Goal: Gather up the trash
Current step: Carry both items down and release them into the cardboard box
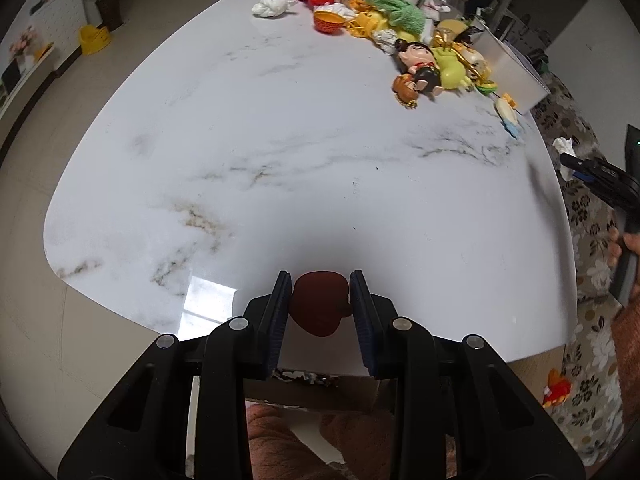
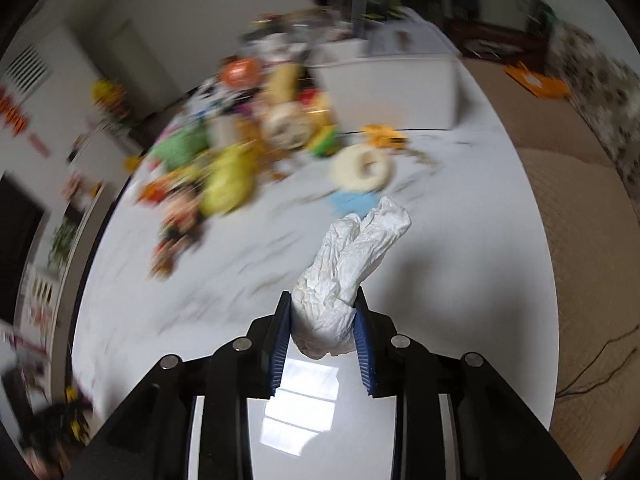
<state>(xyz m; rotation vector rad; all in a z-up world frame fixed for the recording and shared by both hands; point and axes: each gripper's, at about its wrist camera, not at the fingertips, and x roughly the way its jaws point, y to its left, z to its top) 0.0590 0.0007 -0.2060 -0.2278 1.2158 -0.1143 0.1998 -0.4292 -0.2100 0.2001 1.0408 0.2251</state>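
White marble, veined in grey, makes up the surface (image 1: 280,152), and both grippers hang over its near part with a load each. The left gripper (image 1: 320,304) has its fingers (image 1: 276,320) clamped on a dark red, rounded lump (image 1: 318,306), which sits squarely between the pads and clear of the surface. The right gripper (image 2: 323,320) has its fingers (image 2: 280,340) pressed on a crumpled white tissue (image 2: 348,264); the tissue's long axis runs away from the pads toward 1 o'clock in the right wrist view, its free end standing loose above the marble. In the left wrist view that same gripper shows at 3 o'clock, past the surface's edge, with the tissue at its tip.

Just below the left fingers, at 6 o'clock and under the near edge of the surface, a box-like rim (image 1: 312,390) with scraps inside peeks out; I judge it the likely bin, though too little shows to be sure. If so, the left hand is much the nearer, and its lump lies almost directly above the drop. More trash waits: another white wad (image 1: 272,7) at 12 o'clock beside the pile of toys (image 1: 420,60).
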